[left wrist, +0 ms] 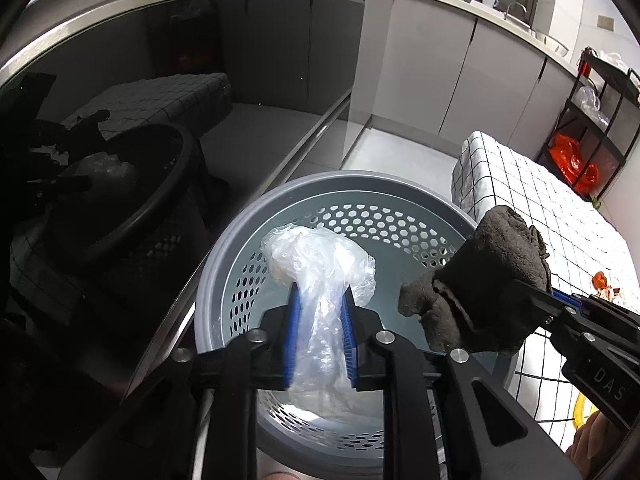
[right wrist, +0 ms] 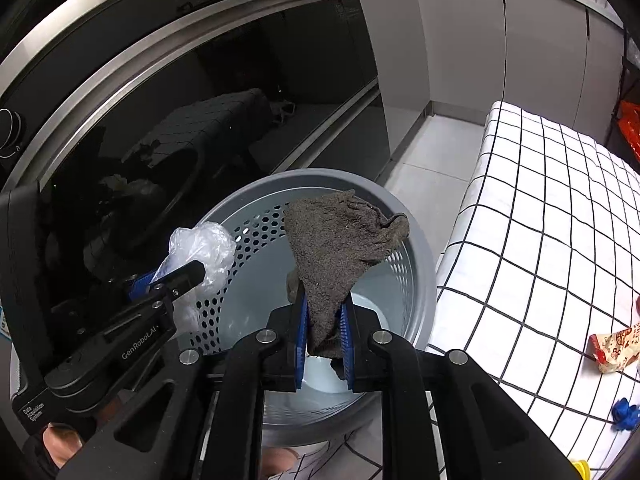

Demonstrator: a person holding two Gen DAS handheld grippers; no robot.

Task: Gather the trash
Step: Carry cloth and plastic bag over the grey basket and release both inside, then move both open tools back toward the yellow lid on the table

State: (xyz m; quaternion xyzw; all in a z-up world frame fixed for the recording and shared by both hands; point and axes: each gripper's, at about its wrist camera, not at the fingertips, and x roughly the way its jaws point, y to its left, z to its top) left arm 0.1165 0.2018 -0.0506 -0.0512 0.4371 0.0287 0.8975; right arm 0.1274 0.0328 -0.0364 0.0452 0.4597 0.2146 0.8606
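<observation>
We see a crumpled clear plastic bag (left wrist: 320, 264) pinched in the left gripper (left wrist: 319, 336) over a grey perforated wastebasket (left wrist: 224, 264). Beside it, the right gripper (right wrist: 325, 336) clamps a dark grey rag (right wrist: 340, 240). Right of the wastebasket: a checked white tablecloth (right wrist: 552, 216); behind: a glossy black oven door (right wrist: 200, 92).

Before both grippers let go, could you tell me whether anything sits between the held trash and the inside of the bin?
Nothing visible does. The left gripper holds the clear plastic bag and the right gripper holds the grey rag, both over the open mouth of the grey perforated bin. It has no lid, and its inside looks empty.
</observation>
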